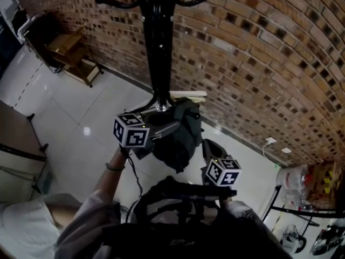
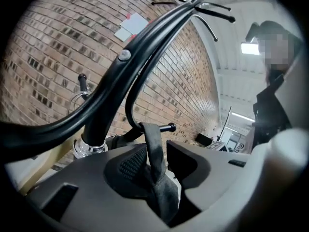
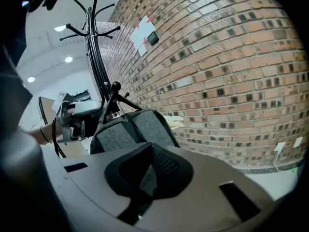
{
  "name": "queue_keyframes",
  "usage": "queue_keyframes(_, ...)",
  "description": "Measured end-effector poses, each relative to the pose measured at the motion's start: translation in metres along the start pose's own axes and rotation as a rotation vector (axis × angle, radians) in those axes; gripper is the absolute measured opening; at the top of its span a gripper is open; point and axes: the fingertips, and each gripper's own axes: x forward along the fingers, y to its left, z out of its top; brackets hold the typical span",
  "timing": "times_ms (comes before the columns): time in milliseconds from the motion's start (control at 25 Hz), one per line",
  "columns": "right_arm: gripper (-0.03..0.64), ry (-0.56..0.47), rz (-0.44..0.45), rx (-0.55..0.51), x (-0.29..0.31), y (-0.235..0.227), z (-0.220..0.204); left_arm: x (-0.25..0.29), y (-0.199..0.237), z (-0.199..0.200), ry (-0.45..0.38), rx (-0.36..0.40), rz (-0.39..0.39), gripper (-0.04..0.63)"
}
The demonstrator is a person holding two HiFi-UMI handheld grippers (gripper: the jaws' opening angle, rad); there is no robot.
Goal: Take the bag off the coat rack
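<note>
A dark grey bag (image 1: 178, 139) hangs low on the black coat rack (image 1: 158, 42), close to its pole. My left gripper (image 1: 171, 125) is at the bag's top, shut on the bag's black strap (image 2: 150, 144), which loops over a short rack hook (image 2: 166, 127) just beyond the jaws. My right gripper (image 1: 207, 147) is at the bag's right side. In the right gripper view the bag (image 3: 130, 129) fills the space just past the right gripper (image 3: 147, 151), whose jaws stand nearly together with a sliver of grey bag fabric between them.
A brick wall (image 1: 259, 63) runs behind the rack. A wooden stand (image 1: 73, 55) sits far left on the white tiled floor. A cream board (image 1: 188, 96) leans at the wall's foot. Plastic bags (image 1: 302, 182) lie at the right, and a table edge (image 1: 16, 134) at the left.
</note>
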Motion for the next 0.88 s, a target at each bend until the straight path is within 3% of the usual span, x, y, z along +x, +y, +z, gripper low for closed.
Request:
queue_keyframes(400,0.009,-0.025,-0.002,-0.068,0.022,-0.003,0.023,0.015,-0.001,-0.005,0.066,0.024,-0.028,0.141)
queue_keyframes(640,0.009,-0.043,-0.005,-0.068,0.025,-0.003,0.033,0.028,-0.007,-0.013,0.176,0.141,-0.080,0.126)
queue_keyframes(880,0.009,-0.017,-0.017,-0.051,0.026,-0.007,0.021,0.026,-0.012,-0.007,0.096,0.082,-0.176,0.063)
